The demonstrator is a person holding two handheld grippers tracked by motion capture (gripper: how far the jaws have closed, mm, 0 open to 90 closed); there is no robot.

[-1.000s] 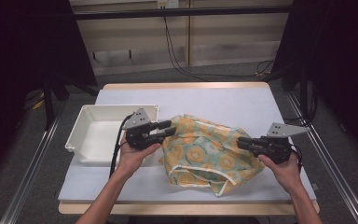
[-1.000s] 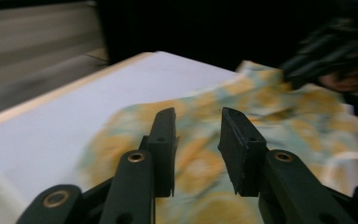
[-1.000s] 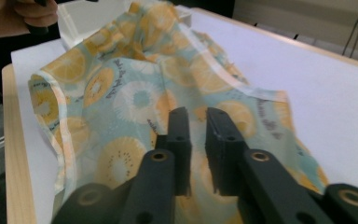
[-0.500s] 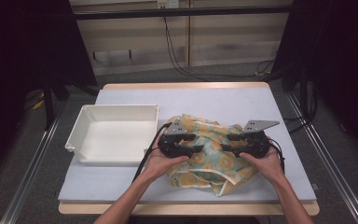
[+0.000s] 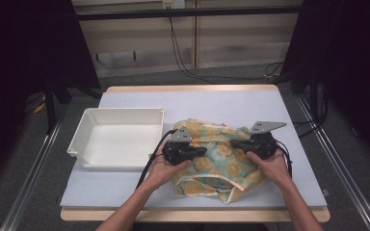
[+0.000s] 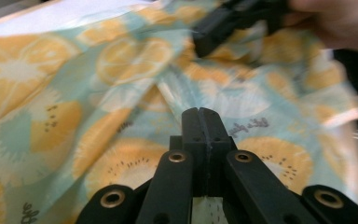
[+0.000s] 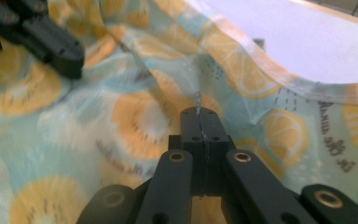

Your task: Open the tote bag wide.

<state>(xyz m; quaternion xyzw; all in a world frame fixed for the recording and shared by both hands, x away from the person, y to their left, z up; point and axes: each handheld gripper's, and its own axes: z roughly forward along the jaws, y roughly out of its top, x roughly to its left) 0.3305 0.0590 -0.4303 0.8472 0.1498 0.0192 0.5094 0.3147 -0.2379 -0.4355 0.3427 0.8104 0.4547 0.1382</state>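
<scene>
Nearest the person, the crumpled cloth printed with orange citrus slices on pale green lies on the front half of the pale lilac tabletop, a little toward 3 o'clock of centre, its hem close to the wooden front edge. The left gripper comes in from 9 o'clock and the right gripper from 3 o'clock, tips facing each other over the cloth's middle. In the left gripper view its black jaws are pressed together on a raised fold of cloth; in the right gripper view the jaws likewise pinch a fold. Both have just been closing, with fabric between them.

At 9 o'clock of the cloth, just beside it, stands an empty white rectangular plastic tray. Beyond cloth and tray the far half of the table is bare up to its 12 o'clock edge.

A second ago the grippers sat at the cloth's outer edges, well apart; now they are near each other at its centre.
</scene>
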